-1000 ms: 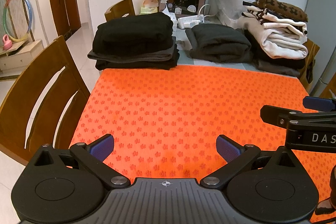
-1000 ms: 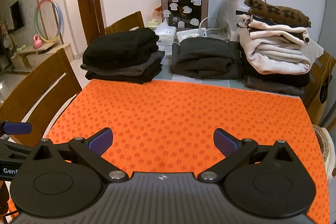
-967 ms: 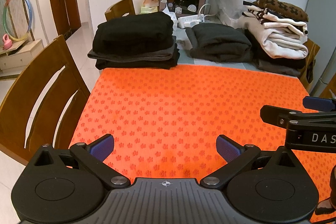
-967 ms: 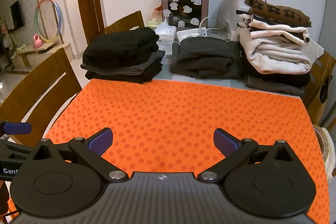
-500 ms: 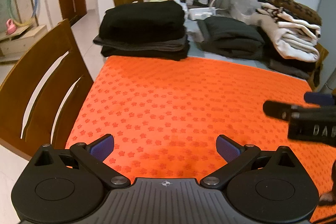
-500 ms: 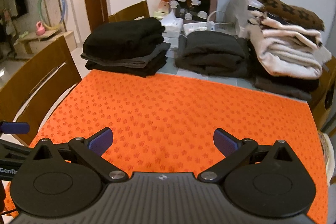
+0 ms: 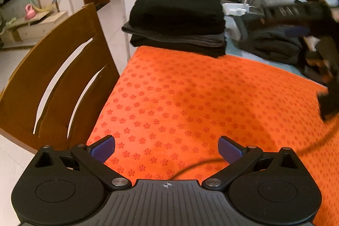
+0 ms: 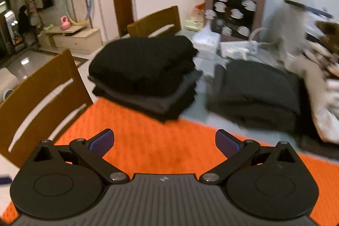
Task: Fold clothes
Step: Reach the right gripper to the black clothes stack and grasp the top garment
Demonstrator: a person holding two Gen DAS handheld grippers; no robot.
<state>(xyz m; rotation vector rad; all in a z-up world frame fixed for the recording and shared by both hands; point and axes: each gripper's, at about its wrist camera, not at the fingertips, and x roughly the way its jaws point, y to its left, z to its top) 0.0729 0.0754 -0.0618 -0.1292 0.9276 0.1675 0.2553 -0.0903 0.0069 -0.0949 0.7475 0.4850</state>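
The left gripper [image 7: 167, 148] hangs over the near part of an orange mat [image 7: 190, 99], with its fingers spread wide and nothing between them. The right gripper [image 8: 163, 142] is also wide open and empty, above the far left part of the mat [image 8: 159, 141]. Beyond the far edge of the mat lies a stack of folded black clothes [image 8: 144, 73], and to its right a dark grey folded pile [image 8: 258, 88]. At the far right there is a pale heap of clothes [image 8: 317, 88], blurred. A wooden chair [image 7: 57, 69] stands at the left of the table. A thin black cable [image 7: 190, 166] lies over the mat near the left gripper.
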